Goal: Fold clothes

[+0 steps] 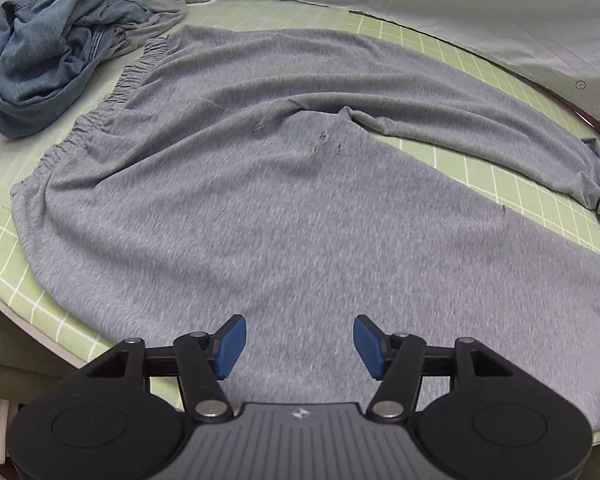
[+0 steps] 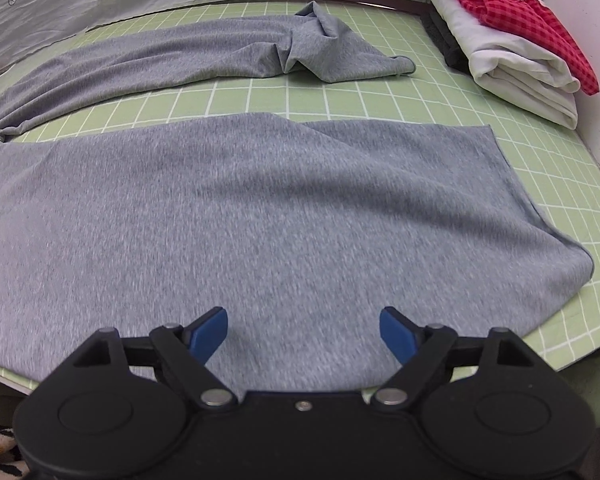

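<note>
The grey trousers (image 1: 284, 208) lie spread flat over the green grid mat (image 1: 480, 168), filling the middle of both views: the gathered waistband (image 1: 112, 108) runs along the left of the left-wrist frame, the near leg (image 2: 260, 208) is smooth and broad across the centre of the right-wrist frame, and the far leg (image 2: 172, 56) stretches along the upper part, its cuff (image 2: 340, 48) bunched and rumpled near the top centre. This looks like the laying-out step, with no fold yet made. Next would likely be tidying that crumpled cuff, then gripping one leg at hem and waist to bring it over the other. The left gripper (image 1: 300, 346) and right gripper (image 2: 303, 336) both hover over the near cloth at bottom centre, jaws spread apart and holding nothing. A crumpled denim garment (image 1: 56, 48) sits upper left; a folded stack (image 2: 512, 44) sits upper right.
</note>
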Action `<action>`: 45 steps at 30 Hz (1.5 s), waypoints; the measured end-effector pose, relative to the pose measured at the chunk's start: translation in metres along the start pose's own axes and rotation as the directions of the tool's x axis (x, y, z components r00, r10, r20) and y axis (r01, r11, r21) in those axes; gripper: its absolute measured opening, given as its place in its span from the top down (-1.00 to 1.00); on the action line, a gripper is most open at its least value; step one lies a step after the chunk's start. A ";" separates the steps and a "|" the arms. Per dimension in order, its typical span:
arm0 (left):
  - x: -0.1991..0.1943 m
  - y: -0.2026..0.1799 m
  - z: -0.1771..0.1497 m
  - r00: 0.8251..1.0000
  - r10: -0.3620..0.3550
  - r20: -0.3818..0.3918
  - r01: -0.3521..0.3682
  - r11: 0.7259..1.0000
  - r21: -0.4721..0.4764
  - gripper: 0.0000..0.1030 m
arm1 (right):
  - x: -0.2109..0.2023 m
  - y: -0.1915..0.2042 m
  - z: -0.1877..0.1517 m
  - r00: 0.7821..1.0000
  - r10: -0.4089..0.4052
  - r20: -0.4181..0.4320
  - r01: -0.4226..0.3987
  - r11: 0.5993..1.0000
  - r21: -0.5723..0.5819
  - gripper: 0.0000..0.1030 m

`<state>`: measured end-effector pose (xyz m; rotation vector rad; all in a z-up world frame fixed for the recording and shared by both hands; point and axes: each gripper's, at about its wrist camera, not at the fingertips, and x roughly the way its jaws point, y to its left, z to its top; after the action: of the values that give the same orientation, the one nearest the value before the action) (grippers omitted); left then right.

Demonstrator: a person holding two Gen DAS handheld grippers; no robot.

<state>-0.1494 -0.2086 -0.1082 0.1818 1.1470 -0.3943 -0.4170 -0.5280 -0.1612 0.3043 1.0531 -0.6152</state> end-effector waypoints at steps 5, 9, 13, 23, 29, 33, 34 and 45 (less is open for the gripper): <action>0.014 -0.004 -0.017 0.999 -0.001 -0.051 0.001 1.000 -0.010 -0.27 | 0.004 -0.003 0.008 1.000 0.005 0.019 -0.005 1.000 0.008 -0.66; 0.014 -0.007 -0.022 0.998 0.025 -0.057 -0.026 1.000 -0.006 -0.31 | 0.010 -0.019 0.017 1.000 -0.005 0.028 0.003 0.998 0.065 -0.71; 0.012 -0.003 -0.017 0.998 0.021 -0.059 -0.024 0.998 -0.057 -0.31 | 0.015 -0.031 0.032 0.998 -0.025 0.061 0.019 0.995 0.099 -0.88; 0.015 -0.004 0.019 0.994 0.104 -0.027 -0.105 0.992 -0.063 -0.52 | 0.029 -0.031 0.082 0.984 -0.101 0.148 0.092 0.993 0.068 -0.93; 0.028 -0.009 0.051 0.993 0.117 -0.013 -0.117 0.991 -0.061 -0.52 | 0.047 -0.035 0.113 0.987 -0.082 0.138 0.066 0.991 0.116 -0.94; 0.046 -0.011 0.076 0.992 0.124 -0.025 -0.125 0.989 -0.079 -0.52 | 0.059 -0.040 0.136 0.986 -0.087 0.142 0.064 0.985 0.158 -0.94; 0.050 -0.011 0.083 0.992 0.123 -0.028 -0.125 0.988 -0.088 -0.52 | 0.063 -0.042 0.143 0.985 -0.095 0.146 0.071 0.984 0.163 -0.94; 0.083 -0.002 0.124 0.986 0.138 -0.092 -0.149 0.981 -0.126 -0.74 | 0.113 -0.071 0.246 0.959 -0.198 0.201 0.159 0.968 0.195 -0.77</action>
<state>-0.0159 -0.2701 -0.1333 0.1653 1.2291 -0.1831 -0.2444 -0.7476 -0.1401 0.2899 0.8199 -0.8891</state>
